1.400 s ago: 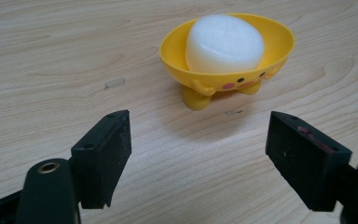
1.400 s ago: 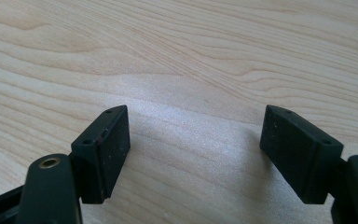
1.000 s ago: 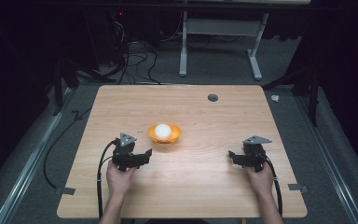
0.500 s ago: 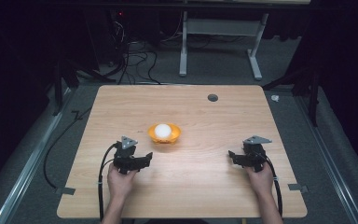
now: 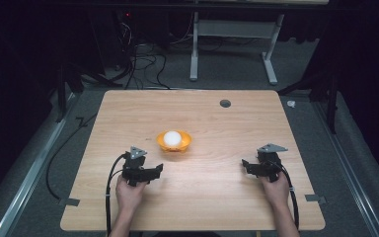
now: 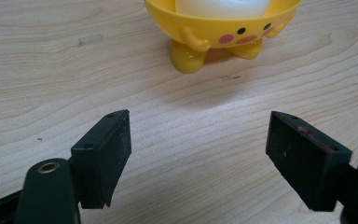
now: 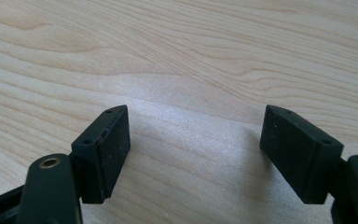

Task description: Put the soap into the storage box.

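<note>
A yellow chick-shaped bowl [image 5: 174, 142] holding a white ball [image 5: 172, 138] stands near the middle of a wooden bench [image 5: 202, 197]. The left gripper [image 5: 154, 171] rests just in front and left of the bowl, jaws wide apart and holding nothing. The right gripper [image 5: 247, 165] sits well to the bowl's right, jaws likewise spread and empty.

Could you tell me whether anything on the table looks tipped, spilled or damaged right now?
Nothing stands out. The yellow chick-shaped bowl stands upright on its feet on the wooden table, the white egg seated inside it. The left gripper and right gripper are both open and hold nothing.
</note>
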Available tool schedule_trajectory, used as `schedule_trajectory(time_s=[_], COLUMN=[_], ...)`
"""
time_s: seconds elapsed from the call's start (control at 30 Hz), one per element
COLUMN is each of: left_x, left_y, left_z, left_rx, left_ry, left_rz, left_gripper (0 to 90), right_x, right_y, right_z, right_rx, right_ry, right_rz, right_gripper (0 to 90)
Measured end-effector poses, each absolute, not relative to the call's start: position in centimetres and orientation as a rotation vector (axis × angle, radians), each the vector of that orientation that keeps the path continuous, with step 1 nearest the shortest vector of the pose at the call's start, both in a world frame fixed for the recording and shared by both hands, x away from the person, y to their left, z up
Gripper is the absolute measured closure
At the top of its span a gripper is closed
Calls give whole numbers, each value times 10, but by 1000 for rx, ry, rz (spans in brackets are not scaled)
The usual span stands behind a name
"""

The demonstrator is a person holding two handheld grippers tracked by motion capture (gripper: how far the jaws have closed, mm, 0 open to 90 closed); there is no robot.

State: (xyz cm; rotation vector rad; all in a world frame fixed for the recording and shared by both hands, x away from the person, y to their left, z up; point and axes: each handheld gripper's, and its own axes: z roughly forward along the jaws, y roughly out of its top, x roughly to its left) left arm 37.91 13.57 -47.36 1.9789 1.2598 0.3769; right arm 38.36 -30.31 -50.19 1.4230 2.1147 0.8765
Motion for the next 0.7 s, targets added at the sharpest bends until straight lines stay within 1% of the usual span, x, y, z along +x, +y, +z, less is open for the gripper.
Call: schedule_trajectory(time_s=[0.7], left_x=[377], left_y=[133], left_z=[-485], left_rx=[2008], left_ry=[1268], left_rz=[386], left_gripper=[228], right_x=[384], right_y=[-303], right_z=[-502], right_rx=[1424], right_ry=[2115], right_rz=[877], right_gripper=[251])
